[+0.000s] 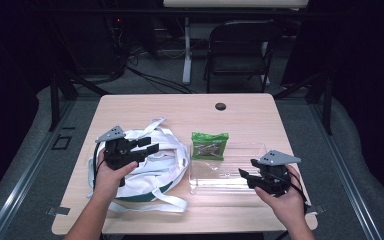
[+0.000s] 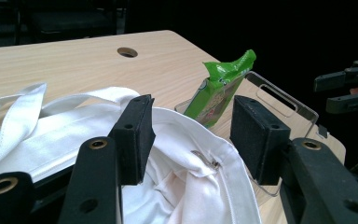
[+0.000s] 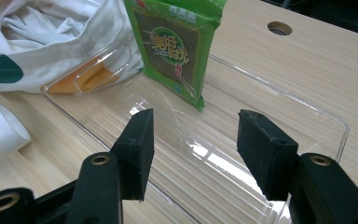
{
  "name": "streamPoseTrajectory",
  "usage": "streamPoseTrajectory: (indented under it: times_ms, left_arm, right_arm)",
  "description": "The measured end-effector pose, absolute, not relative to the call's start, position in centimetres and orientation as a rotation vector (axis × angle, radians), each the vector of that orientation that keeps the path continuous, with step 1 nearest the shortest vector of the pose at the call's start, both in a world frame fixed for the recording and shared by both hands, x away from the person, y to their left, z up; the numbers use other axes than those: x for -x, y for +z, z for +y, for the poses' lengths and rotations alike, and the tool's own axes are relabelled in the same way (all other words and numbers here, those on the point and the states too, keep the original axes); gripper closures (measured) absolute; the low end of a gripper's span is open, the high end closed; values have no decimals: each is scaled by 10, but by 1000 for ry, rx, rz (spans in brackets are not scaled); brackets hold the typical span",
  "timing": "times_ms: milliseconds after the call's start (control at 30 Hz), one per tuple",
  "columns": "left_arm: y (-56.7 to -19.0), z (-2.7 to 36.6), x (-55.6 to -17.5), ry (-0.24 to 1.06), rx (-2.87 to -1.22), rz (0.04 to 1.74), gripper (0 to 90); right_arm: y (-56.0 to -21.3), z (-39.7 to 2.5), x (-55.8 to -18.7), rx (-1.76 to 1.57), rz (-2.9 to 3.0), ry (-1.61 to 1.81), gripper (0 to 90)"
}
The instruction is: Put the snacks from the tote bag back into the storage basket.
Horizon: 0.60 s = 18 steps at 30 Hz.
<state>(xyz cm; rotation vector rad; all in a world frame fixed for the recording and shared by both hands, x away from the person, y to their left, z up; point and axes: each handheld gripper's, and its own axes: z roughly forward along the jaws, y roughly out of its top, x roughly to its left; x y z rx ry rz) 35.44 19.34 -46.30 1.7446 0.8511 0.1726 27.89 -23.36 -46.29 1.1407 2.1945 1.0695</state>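
A white cloth bag (image 1: 152, 165) with long straps and a green patch lies on the left half of the wooden table (image 1: 240, 112). My left gripper (image 1: 147, 145) hovers open over it, jaws pointing right; in the left gripper view the bag's white folds (image 2: 186, 182) lie under the open jaws. A green snack packet (image 1: 209, 145) rests on the far left end of a clear plastic tray (image 1: 230, 172). My right gripper (image 1: 247, 176) stands open at the tray's right side, jaws pointing left. In the right gripper view the tray (image 3: 242, 140) and packet (image 3: 175, 46) lie ahead.
A round cable hole (image 1: 220, 106) marks the table's far edge. A black folding chair (image 1: 240, 47) and a white table leg (image 1: 186, 50) stand behind the table. Bare tabletop spreads beyond the bag and tray.
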Motion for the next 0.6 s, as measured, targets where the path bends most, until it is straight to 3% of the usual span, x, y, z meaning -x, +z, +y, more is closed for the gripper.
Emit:
streamPoseTrajectory:
  times_ms: [600]
  left_arm:
    - [-465,196,-356,180,-1750,875,484]
  right_arm:
    - [-499,-233,-274,-1157,2173,1045,429]
